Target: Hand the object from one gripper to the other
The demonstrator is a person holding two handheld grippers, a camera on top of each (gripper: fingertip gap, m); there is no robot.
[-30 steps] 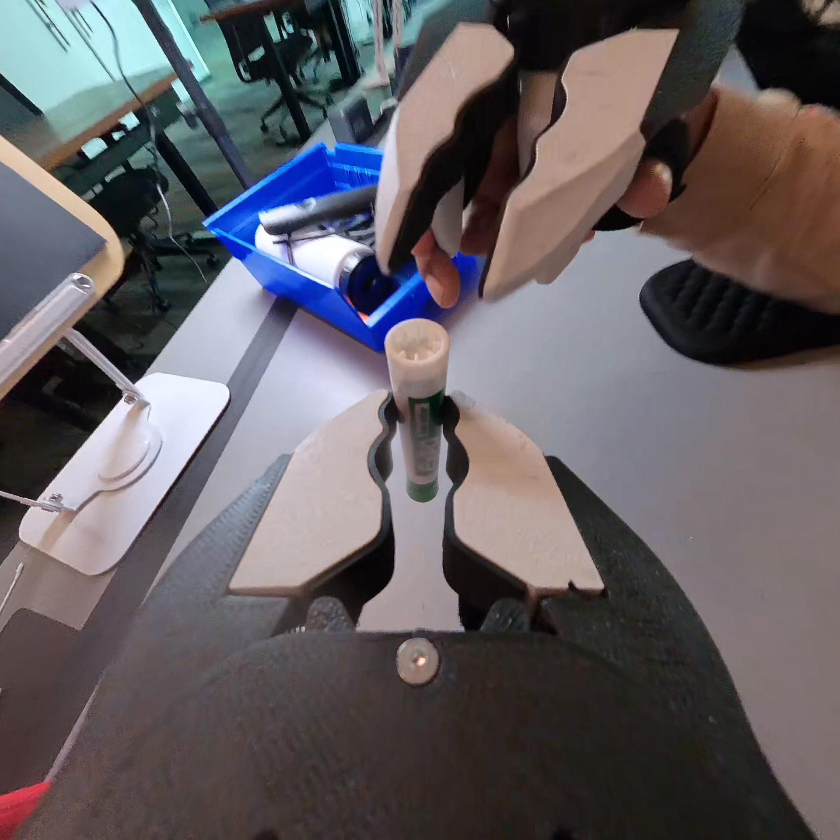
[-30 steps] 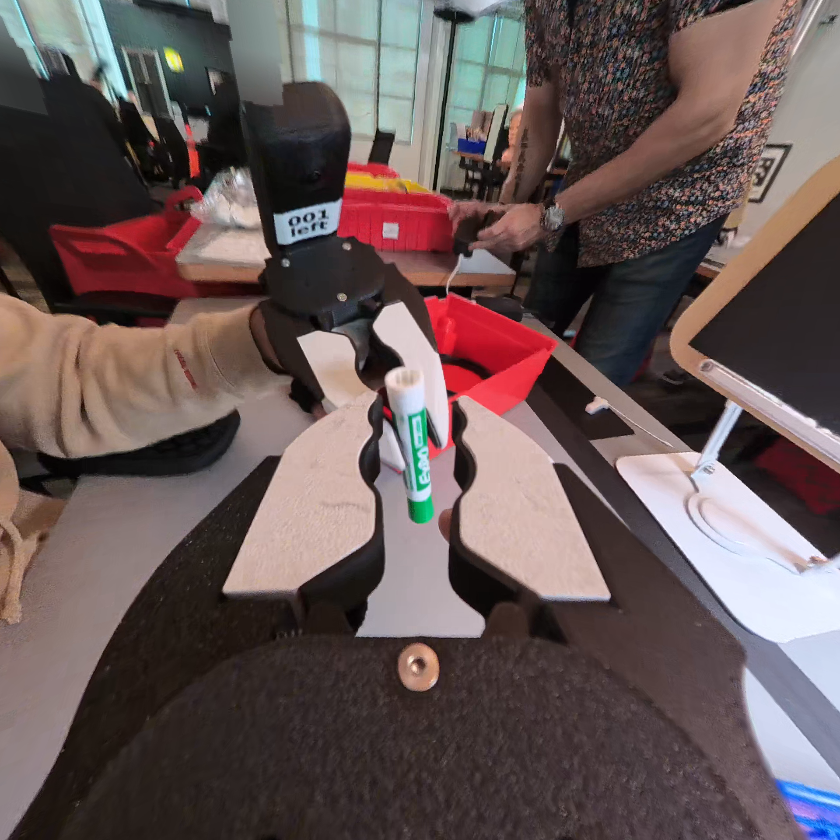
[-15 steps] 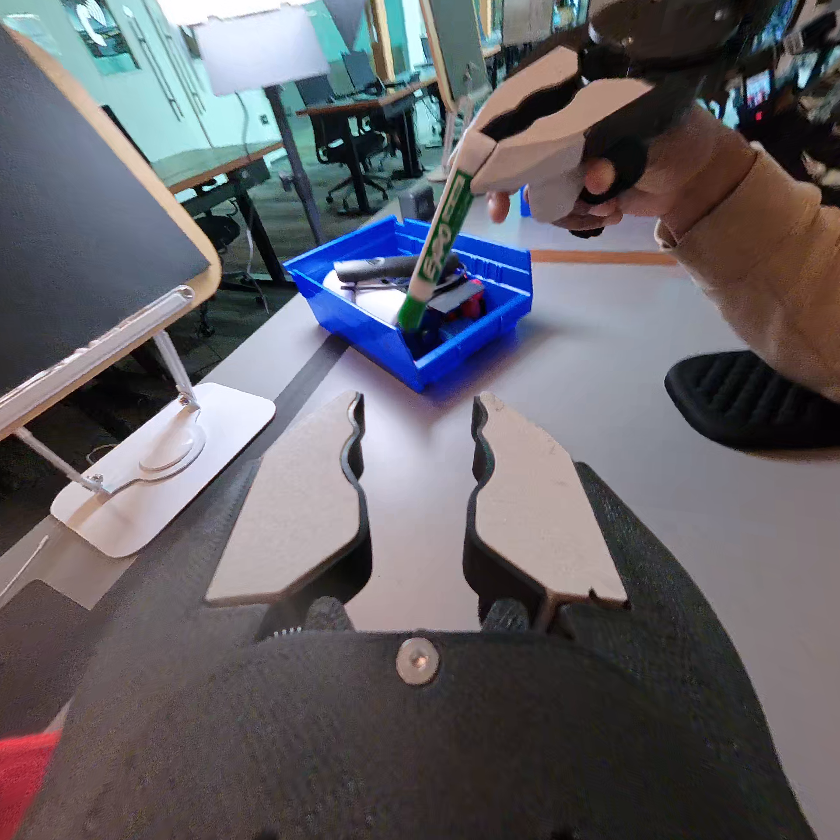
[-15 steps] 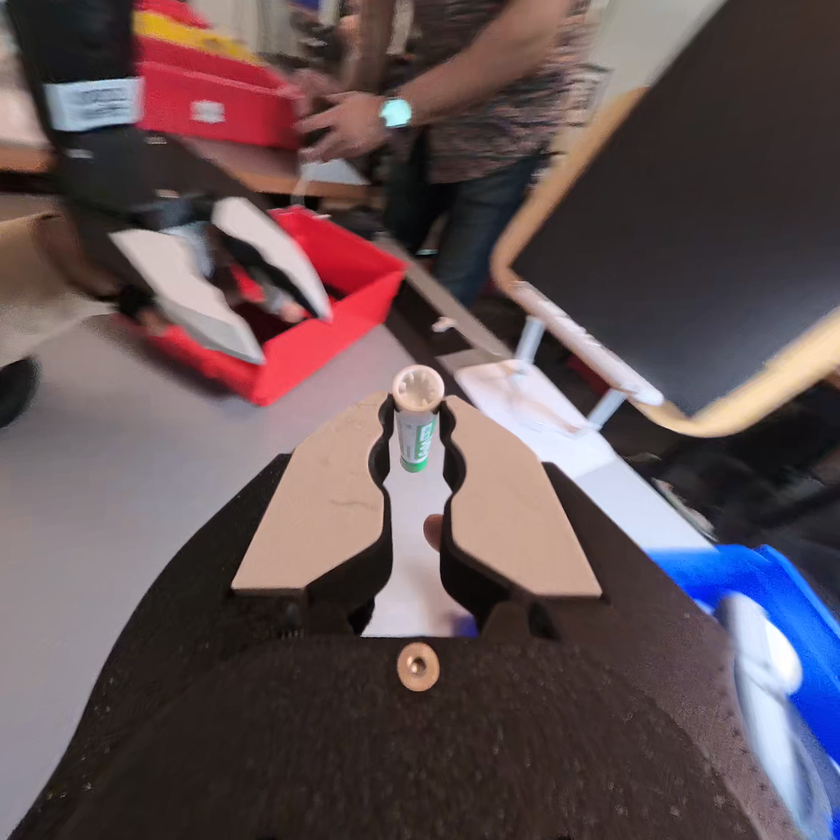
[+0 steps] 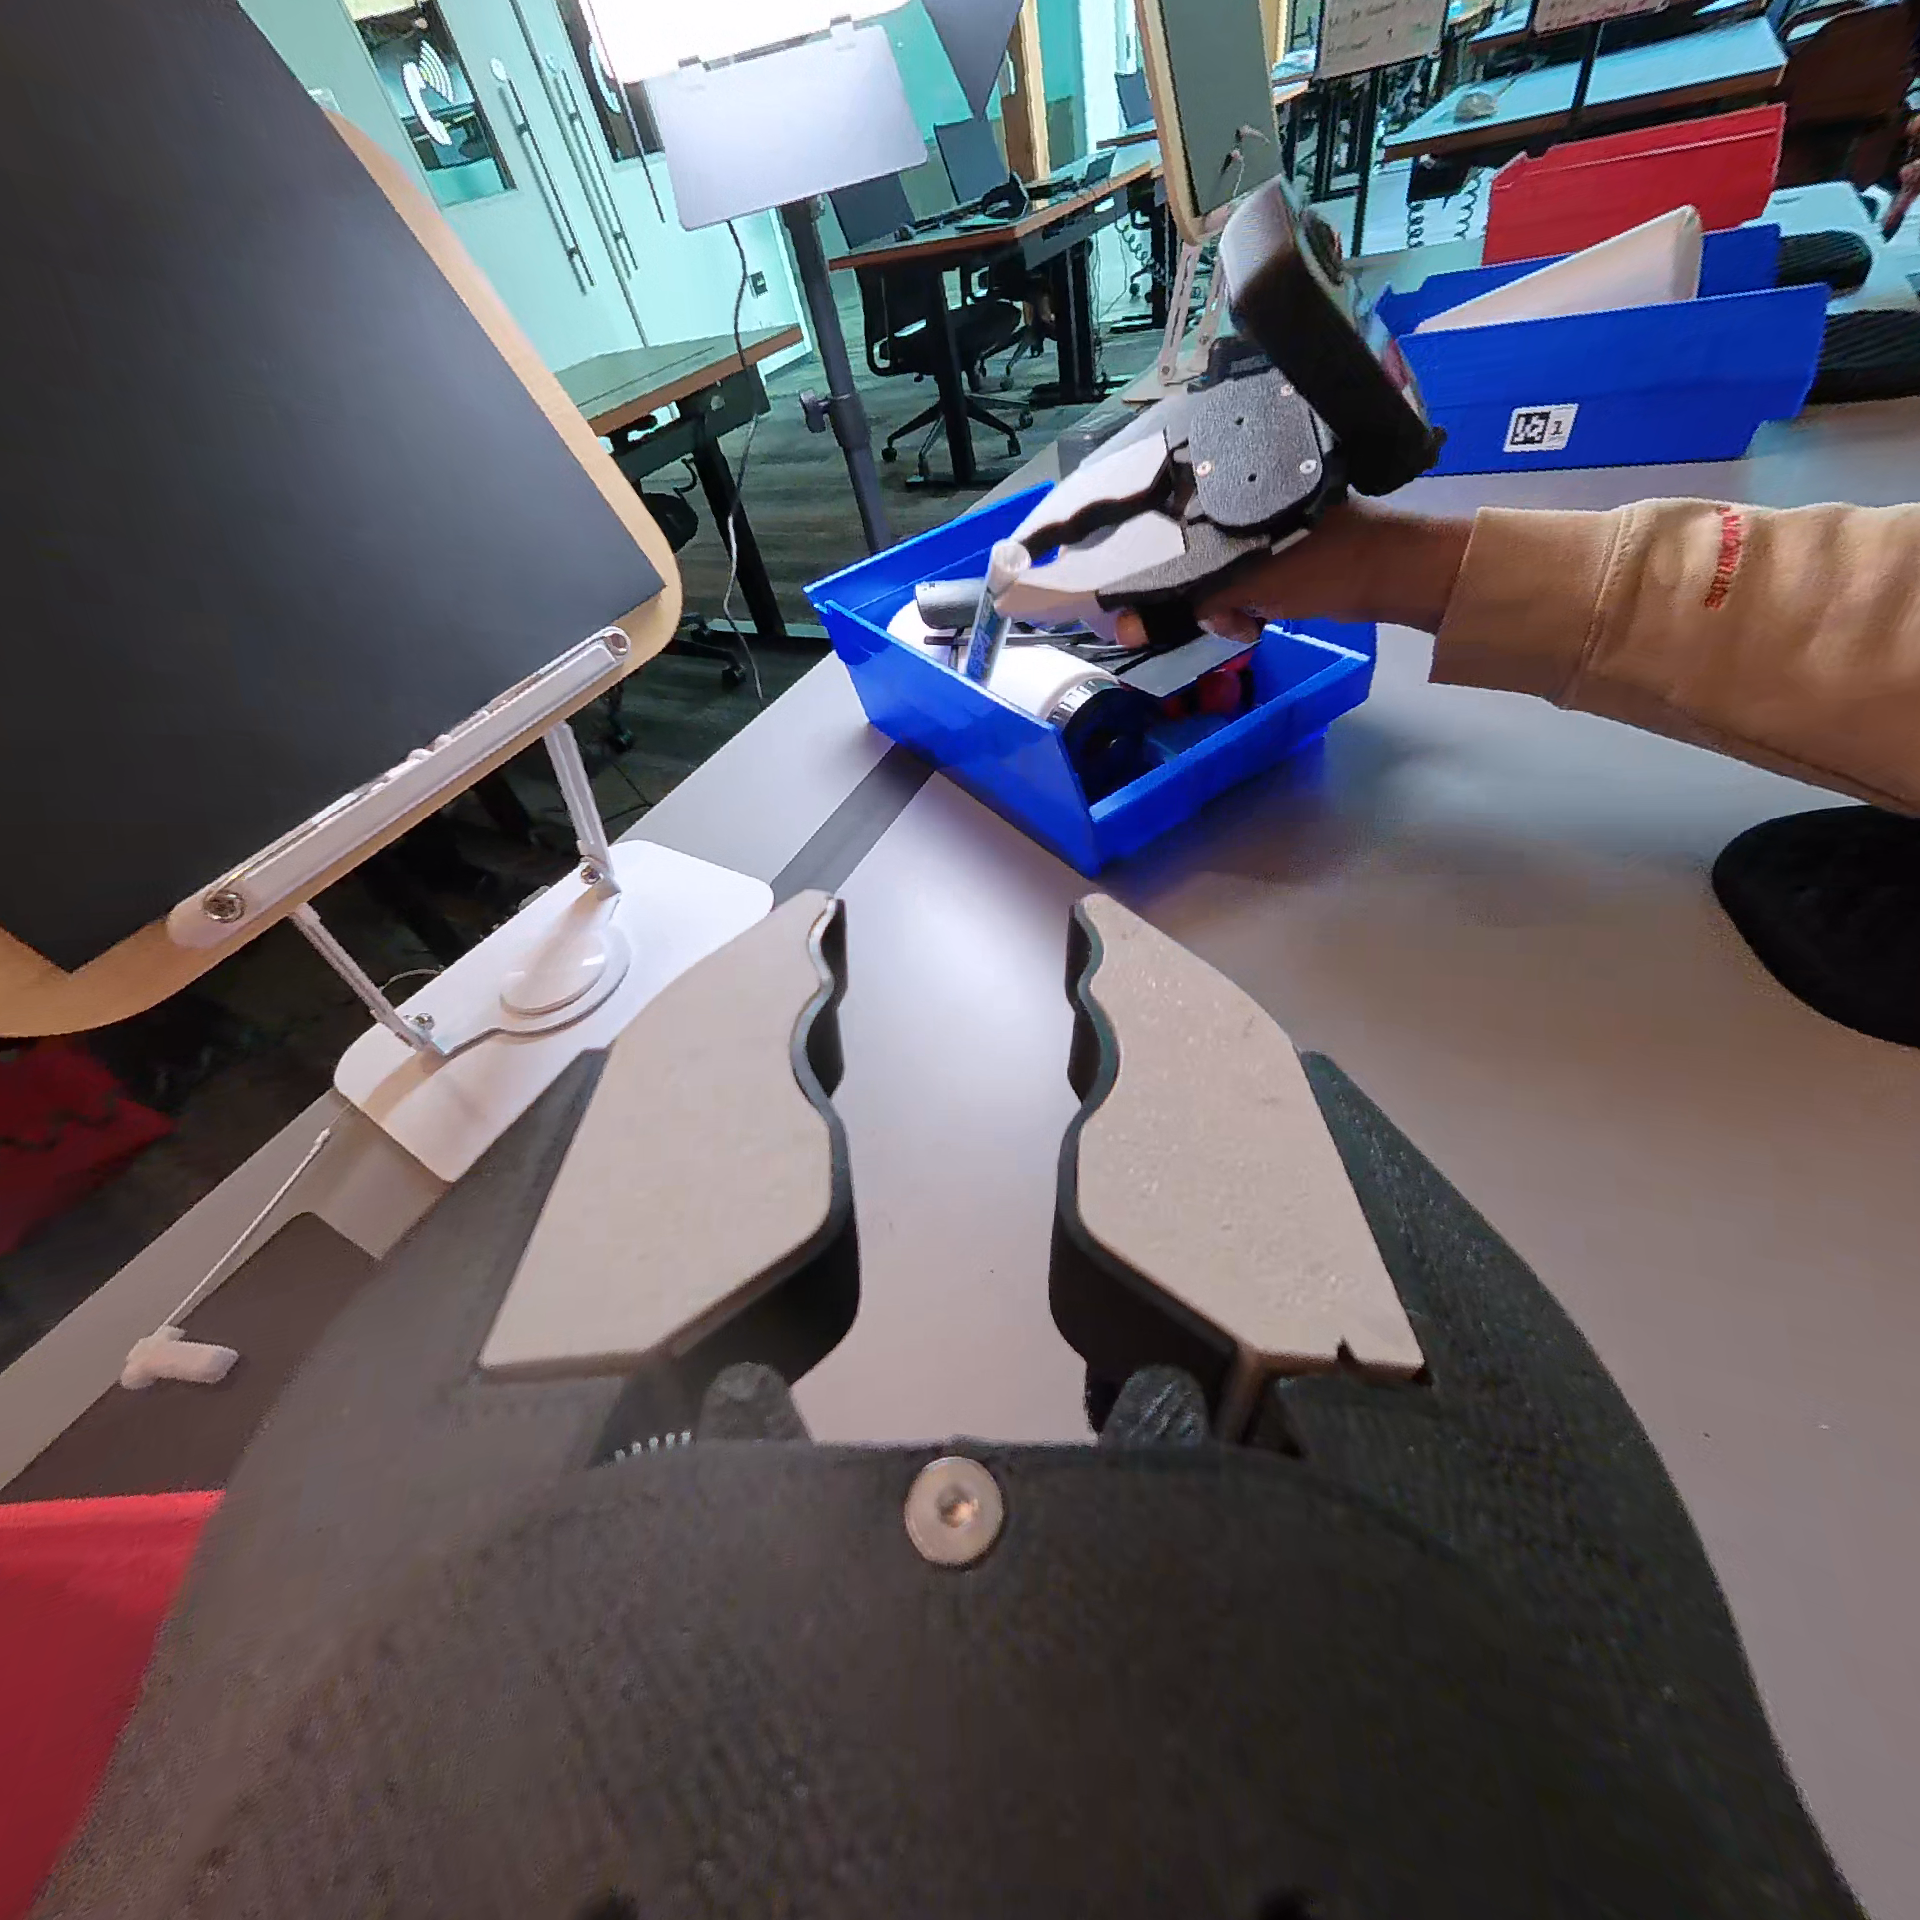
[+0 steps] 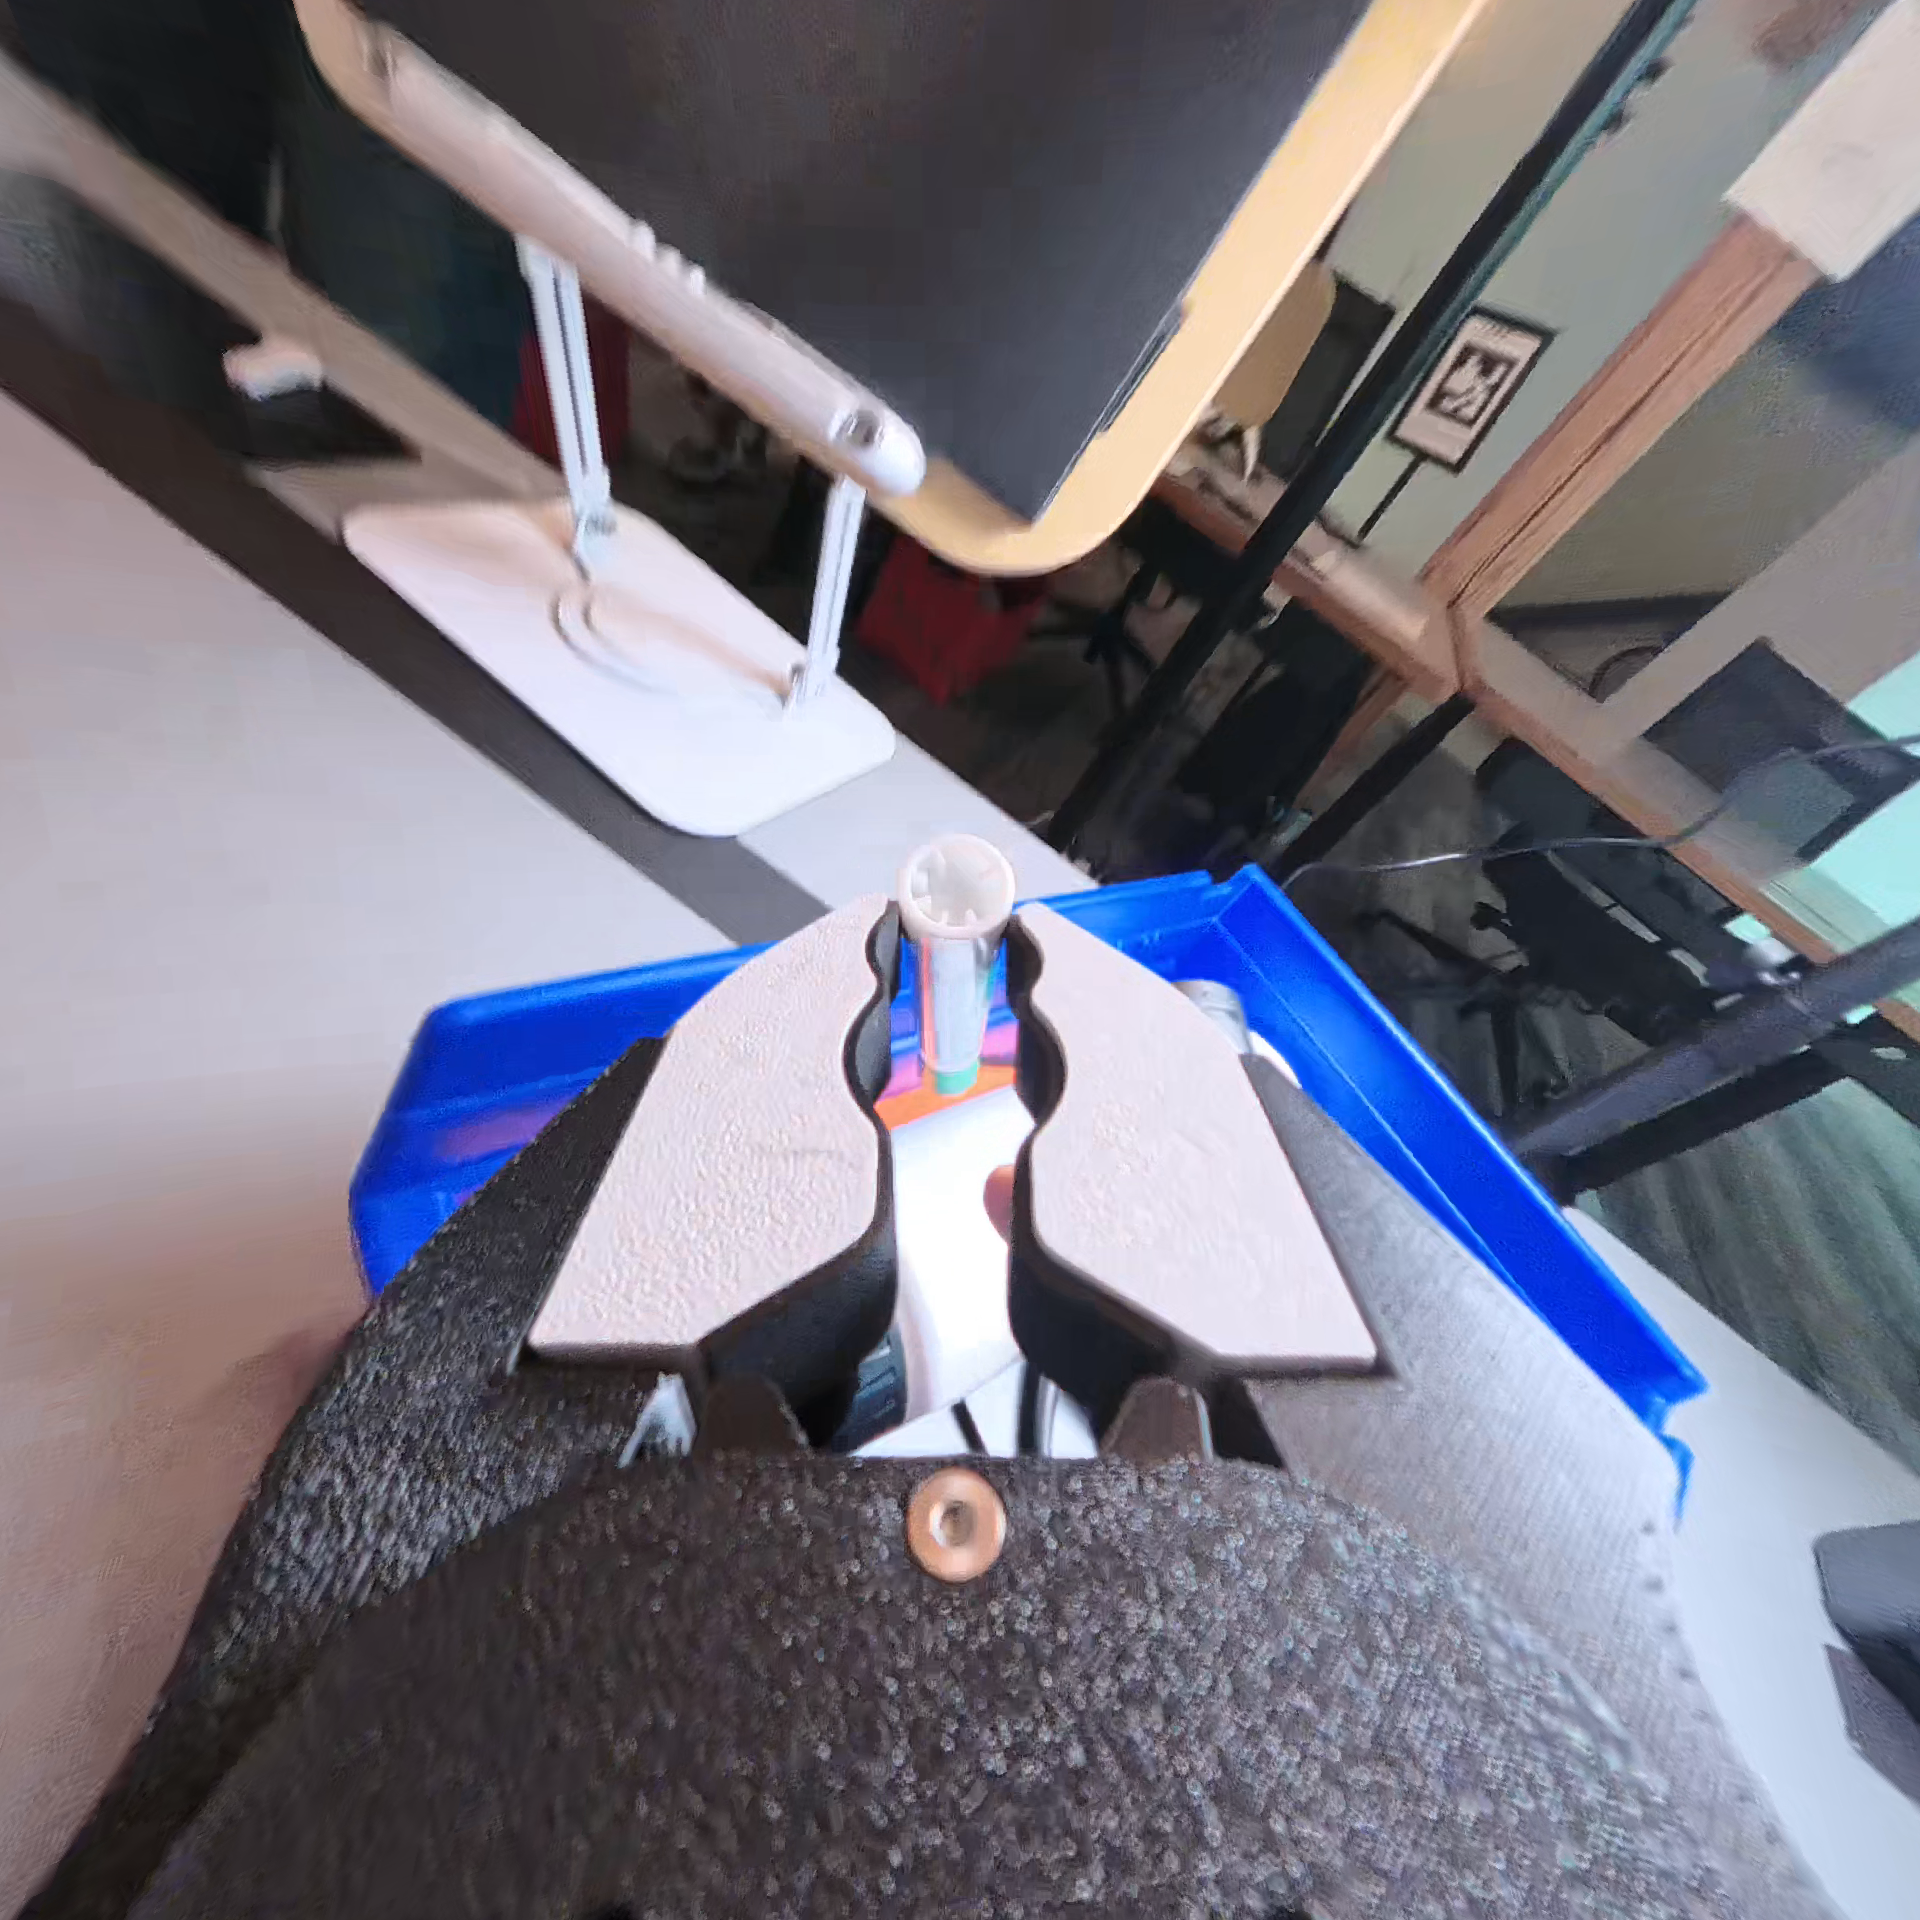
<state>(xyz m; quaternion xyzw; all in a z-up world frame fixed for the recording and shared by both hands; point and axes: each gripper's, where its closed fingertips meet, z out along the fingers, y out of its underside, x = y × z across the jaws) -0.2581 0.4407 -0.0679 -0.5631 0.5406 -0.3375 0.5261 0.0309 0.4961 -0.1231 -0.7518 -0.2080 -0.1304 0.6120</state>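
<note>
The object is a white marker with a green band (image 6: 951, 977). My right gripper (image 6: 951, 925) is shut on the marker near its fingertips and holds it over the blue bin (image 6: 1340, 1049), green end pointing down into it. In the left wrist view the right gripper (image 5: 1013, 566) shows farther off, with the marker (image 5: 987, 623) dipping into the blue bin (image 5: 997, 769). My left gripper (image 5: 951, 920) is open and empty, low over the grey table (image 5: 1507, 1091), well short of the bin.
The blue bin holds a white cylinder (image 5: 1049, 681) and several other items. A dark board on a white stand (image 5: 540, 997) is at the left table edge. A black pad (image 5: 1829, 914) lies at right. A larger blue bin (image 5: 1621, 364) stands farther back. The grippers' ends are close to 30 cm from one another.
One second ago both grippers were on the marker. My left gripper let go and drew back, open. My right gripper carried the marker over to the blue bin and lowered it.
</note>
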